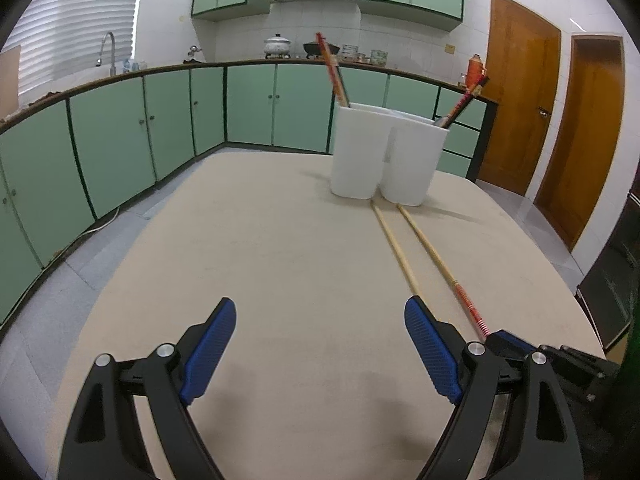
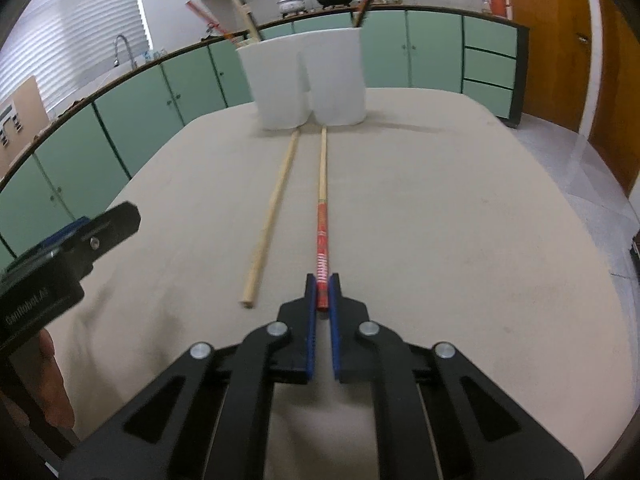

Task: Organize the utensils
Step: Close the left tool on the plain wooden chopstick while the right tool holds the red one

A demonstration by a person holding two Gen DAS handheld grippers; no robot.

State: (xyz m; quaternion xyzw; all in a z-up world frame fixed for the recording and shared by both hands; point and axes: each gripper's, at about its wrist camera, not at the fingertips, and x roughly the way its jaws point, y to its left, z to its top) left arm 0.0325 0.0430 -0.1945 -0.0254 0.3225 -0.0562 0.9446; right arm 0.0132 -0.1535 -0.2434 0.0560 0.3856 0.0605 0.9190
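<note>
Red-handled chopstick (image 2: 322, 240) pinched at its very end between right gripper (image 2: 323, 294) fingers; it may pivot when lifted; left gripper (image 1: 320, 344) gapes empty.

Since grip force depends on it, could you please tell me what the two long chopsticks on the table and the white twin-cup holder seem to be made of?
The plain pale chopstick looks like bare wood or bamboo, matte. The red-patterned chopstick shares that pale shaft, its handle end apparently painted or wrapped; the right gripper clamps it. The white twin-cup holder seems smooth matte plastic, possibly ceramic.

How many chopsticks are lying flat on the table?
2: a plain chopstick lying free, and beside it a red-handled chopstick whose end the right claw grips. Others stand in the white holder.
</note>
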